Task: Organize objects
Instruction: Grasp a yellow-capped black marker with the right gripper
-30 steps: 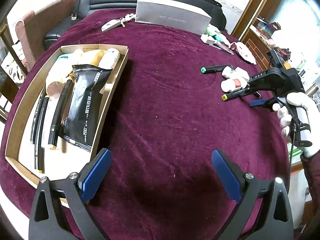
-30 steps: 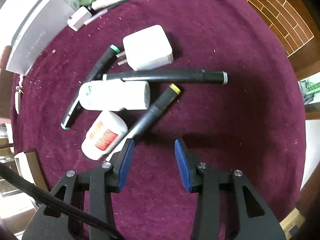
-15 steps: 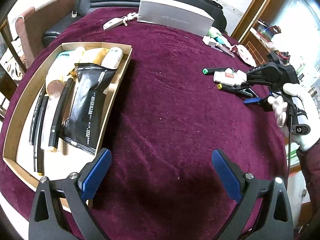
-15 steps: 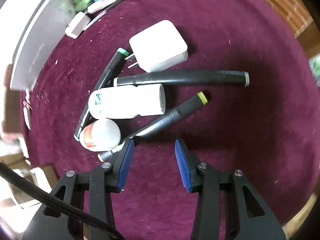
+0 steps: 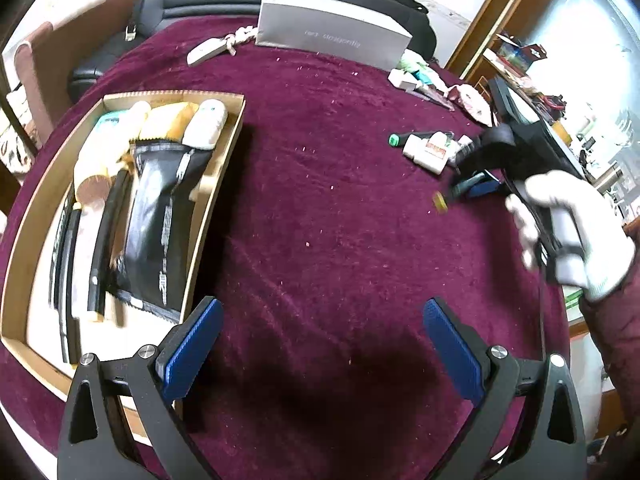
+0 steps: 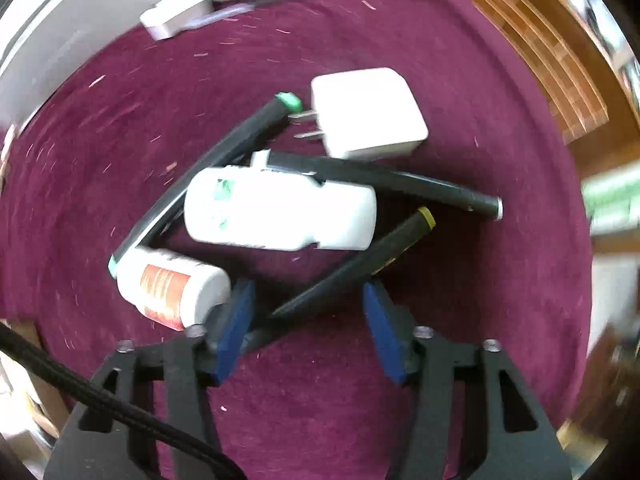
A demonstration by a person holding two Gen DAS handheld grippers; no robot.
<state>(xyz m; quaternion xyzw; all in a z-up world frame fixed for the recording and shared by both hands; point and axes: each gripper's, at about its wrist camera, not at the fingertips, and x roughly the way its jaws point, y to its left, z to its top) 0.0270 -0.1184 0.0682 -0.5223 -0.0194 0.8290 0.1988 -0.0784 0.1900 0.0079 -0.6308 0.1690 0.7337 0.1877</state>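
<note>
A cardboard tray [image 5: 218, 184] at the left holds a black pouch [image 5: 160, 216], bottles and pens. My left gripper [image 5: 320, 344] is open and empty above bare cloth beside it. My right gripper [image 6: 308, 320] is open, its jaws either side of the near end of a black pen with a yellow cap [image 6: 360, 264]. Around it lie a white bottle [image 6: 280, 212], a small red-labelled bottle [image 6: 172, 284], a green-capped pen [image 6: 208, 176], another black pen [image 6: 384, 184] and a white charger [image 6: 368, 112]. In the left wrist view the right gripper [image 5: 472, 188] sits at that pile.
A grey box [image 5: 332, 40] stands at the table's far edge with a white remote [image 5: 208, 50] to its left. Small packets and a white adapter [image 6: 176, 16] lie beyond the pile. The maroon cloth [image 5: 340, 220] covers the round table; its right edge is close to the pile.
My right gripper has moved forward so the yellow-capped pen's near end now lies between its jaws. The small red-labelled bottle has shifted. The left gripper has barely moved.
</note>
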